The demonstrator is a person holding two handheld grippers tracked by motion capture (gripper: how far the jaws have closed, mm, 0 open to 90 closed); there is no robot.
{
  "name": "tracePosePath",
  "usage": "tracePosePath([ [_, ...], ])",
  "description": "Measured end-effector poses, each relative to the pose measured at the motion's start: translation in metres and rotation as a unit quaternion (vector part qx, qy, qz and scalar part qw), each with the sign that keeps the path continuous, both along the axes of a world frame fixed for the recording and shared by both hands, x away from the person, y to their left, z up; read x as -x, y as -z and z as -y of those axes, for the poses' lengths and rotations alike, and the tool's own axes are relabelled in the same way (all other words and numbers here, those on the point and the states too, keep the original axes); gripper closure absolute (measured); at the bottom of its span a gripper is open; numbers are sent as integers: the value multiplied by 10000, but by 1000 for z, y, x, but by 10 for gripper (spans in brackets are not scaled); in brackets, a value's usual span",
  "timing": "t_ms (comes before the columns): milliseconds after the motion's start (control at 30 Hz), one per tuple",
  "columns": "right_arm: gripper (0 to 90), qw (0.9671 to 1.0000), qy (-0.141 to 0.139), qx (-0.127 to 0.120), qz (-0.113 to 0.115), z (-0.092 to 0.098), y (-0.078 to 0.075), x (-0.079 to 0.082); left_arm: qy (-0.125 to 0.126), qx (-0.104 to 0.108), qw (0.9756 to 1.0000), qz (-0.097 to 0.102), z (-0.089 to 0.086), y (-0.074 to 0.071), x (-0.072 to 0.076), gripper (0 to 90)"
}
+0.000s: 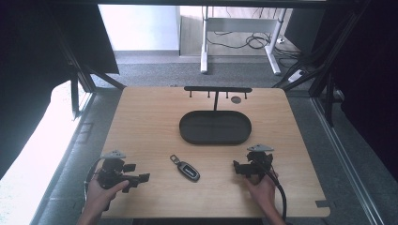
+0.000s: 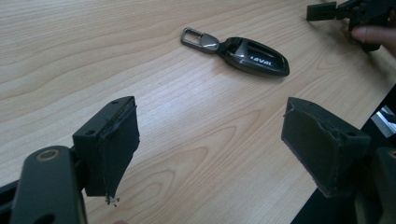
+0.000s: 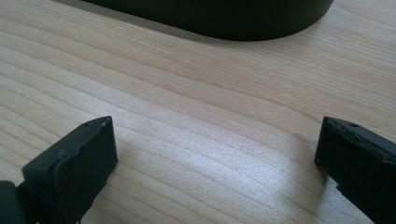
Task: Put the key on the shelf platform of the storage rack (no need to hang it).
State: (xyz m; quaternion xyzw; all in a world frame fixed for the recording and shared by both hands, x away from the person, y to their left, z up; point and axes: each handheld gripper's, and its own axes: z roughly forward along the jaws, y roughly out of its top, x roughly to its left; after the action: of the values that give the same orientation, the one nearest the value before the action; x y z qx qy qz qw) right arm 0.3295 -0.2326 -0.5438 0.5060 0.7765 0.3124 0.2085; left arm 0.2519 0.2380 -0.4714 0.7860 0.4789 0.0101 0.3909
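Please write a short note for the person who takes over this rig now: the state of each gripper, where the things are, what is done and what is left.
Left gripper: open, nothing held, low over the table near its front left, aimed at the car key.
Right gripper: open, nothing held, near the front right, facing the black oval tray.
Car key: flat on the table between the two grippers, in front of the tray, touched by neither.
Tray: holds nothing, with a hook rack behind it.
Done: nothing yet.
Left: probably to pick up the key and put it in the tray or on a hook.
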Motion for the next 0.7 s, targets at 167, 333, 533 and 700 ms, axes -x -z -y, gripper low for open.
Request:
tracePosePath([
  [167,9,10000,-60,-2,-26,-3,-1,-4,-39,38,10000,26,-4,-1,0,194],
  [333,143,9997,-82,146,-200,-1,-15,0,-106,44,9999,52,-6,-3,2,194],
  [533,161,9996,-256,-17,-114,3,-38,5,-41,35,10000,62,-4,-5,2,193],
  [700,213,9991,-408,20,-75,1,-53,6,-91,62,9999,40,-7,-3,1,193],
])
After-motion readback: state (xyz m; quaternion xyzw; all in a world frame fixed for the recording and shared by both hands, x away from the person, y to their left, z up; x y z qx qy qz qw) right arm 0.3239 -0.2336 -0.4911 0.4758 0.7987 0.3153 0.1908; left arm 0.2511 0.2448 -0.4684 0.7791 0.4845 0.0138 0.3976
